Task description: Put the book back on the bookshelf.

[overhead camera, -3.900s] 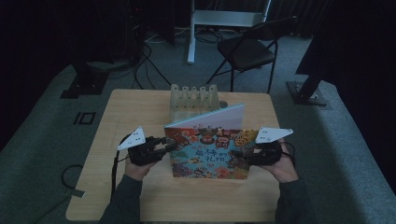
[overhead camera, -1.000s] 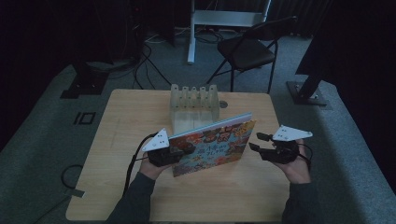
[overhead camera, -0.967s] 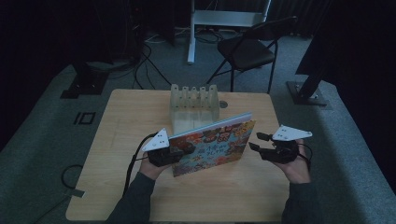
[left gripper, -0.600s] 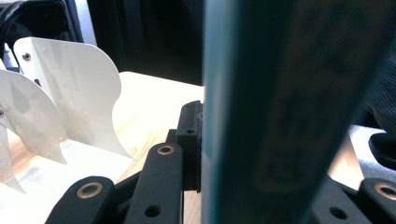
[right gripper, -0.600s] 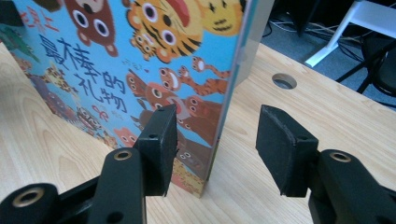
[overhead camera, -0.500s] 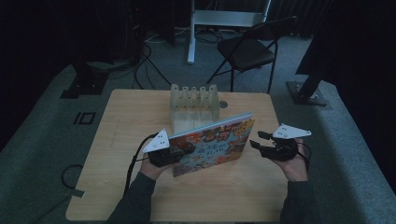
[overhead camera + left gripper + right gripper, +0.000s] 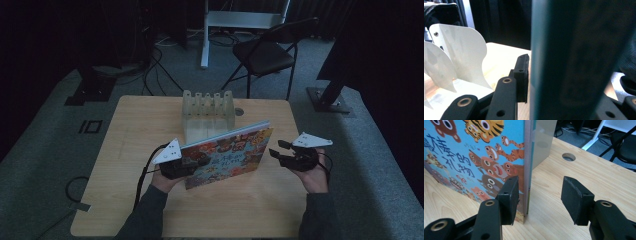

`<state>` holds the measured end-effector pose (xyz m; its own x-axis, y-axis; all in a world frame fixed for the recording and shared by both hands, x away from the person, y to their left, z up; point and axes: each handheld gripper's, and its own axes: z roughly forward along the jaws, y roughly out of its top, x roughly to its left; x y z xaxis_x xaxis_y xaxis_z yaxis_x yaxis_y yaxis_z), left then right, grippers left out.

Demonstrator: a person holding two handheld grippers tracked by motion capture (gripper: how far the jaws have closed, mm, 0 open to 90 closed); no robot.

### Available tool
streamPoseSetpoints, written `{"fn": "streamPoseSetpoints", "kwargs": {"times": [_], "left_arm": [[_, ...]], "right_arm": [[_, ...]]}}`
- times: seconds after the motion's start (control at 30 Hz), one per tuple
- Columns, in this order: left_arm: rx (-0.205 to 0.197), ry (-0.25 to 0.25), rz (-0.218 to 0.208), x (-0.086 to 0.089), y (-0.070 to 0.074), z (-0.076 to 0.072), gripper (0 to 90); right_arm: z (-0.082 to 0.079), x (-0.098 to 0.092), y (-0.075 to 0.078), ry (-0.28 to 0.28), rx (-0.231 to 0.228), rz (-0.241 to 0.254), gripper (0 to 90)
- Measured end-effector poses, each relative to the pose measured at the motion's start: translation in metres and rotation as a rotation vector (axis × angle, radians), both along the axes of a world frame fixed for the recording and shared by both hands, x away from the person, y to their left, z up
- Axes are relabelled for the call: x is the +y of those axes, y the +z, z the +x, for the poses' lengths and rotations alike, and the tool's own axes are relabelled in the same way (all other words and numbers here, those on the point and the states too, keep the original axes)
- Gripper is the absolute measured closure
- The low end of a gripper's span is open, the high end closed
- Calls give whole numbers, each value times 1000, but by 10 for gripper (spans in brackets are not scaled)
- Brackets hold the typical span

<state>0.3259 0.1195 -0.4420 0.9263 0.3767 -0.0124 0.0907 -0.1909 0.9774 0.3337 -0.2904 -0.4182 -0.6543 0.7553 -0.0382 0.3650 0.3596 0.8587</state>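
A picture book (image 7: 225, 157) with cartoon animals on its blue cover stands on its lower edge on the wooden table (image 7: 130, 130), leaning back. My left gripper (image 7: 196, 164) is at its left edge, and its jaws have just been opening. In the left gripper view the dark book (image 7: 574, 62) stands between the jaws, and the one visible pad (image 7: 522, 75) sits a sliver off it. My right gripper (image 7: 276, 148) is open by the book's right edge. In the right gripper view, my right gripper (image 7: 540, 195) has the book's (image 7: 474, 157) edge between its jaws, nearer the left pad.
A pale slotted rack (image 7: 207, 112) stands behind the book at the table's far middle, and its white fins (image 7: 461, 55) show close by. A round hole (image 7: 568, 157) is in the tabletop. A folding chair (image 7: 265, 50) stands beyond the table.
About four seconds ago both grippers held the book upright by its two sides. The right gripper has since come off, and the book leans back. Over the last second nothing visibly moved.
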Motion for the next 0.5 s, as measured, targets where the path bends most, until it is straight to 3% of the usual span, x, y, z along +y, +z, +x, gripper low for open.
{"fn": "streamPoseSetpoints", "kwargs": {"times": [0.5], "left_arm": [[-35,5,-59,-4,-5,-1,608]], "right_arm": [[3,-1,-14,-42,7,-12,474]]}}
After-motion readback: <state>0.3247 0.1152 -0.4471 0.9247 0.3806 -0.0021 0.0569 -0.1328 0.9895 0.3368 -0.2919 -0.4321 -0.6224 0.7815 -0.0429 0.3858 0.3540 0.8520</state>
